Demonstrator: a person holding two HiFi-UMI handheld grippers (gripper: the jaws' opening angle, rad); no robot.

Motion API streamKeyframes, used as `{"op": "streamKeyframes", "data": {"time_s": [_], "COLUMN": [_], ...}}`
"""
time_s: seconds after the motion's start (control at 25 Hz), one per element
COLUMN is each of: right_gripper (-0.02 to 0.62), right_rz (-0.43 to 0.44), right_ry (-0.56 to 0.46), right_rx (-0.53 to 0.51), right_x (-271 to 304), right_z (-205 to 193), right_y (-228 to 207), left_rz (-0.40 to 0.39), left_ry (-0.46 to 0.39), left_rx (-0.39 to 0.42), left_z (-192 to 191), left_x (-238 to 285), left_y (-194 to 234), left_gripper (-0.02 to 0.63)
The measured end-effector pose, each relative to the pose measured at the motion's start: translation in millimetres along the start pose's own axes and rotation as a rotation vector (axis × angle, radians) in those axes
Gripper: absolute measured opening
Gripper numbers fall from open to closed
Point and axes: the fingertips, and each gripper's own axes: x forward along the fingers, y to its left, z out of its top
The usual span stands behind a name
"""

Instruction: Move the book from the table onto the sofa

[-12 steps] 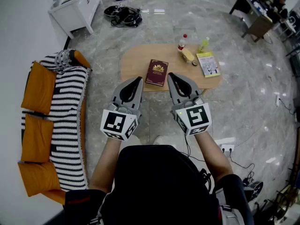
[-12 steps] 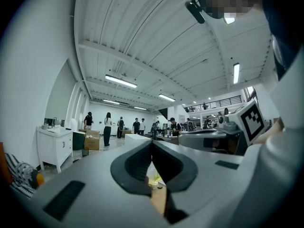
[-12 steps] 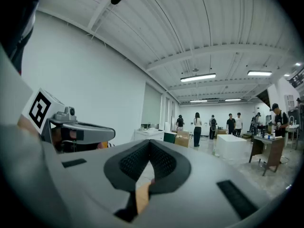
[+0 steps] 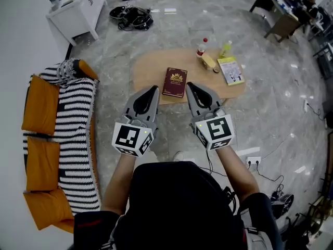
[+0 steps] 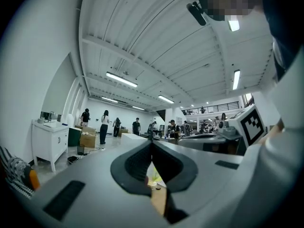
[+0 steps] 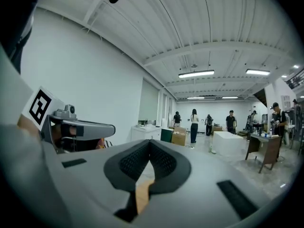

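Observation:
A dark red book with a gold emblem lies on the oval wooden table, near its front edge. My left gripper is held level just short of the table, left of the book, jaws shut and empty. My right gripper hovers beside it, right of the book, also shut with nothing in it. The sofa, covered in a black-and-white striped throw with orange cushions, stands to the left. In the left gripper view the shut gripper points across the room; the right gripper in its own view does the same.
On the table's right part stand a red-capped bottle, a green bottle, a yellow item and a yellow booklet. A white cabinet and tangled cables lie beyond. A power strip sits on the floor at right.
The head view has shifted slightly, so table and sofa sit a bit lower and more to the left. Both grippers keep their place and stay shut.

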Motion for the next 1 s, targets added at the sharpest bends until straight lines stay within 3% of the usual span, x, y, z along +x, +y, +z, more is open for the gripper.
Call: {"op": "streamKeyframes", "data": {"time_s": [0.6,1.0], "right_gripper": [0.014,0.014], "right_rz": [-0.170,-0.188], "right_ry": [0.133,0.232], "right_rx": [-0.086,-0.057], "right_x": [80,105], "right_z": [-13,-57], "right_y": [21,3], "left_rz": [-0.198,-0.209], "left_ry": [0.096,0.161], "left_rx": [-0.093,-0.153], "left_z": [-28,-58], "left_x": [7,40], "left_y": [95,125], "left_gripper": [0.015,0.015]}}
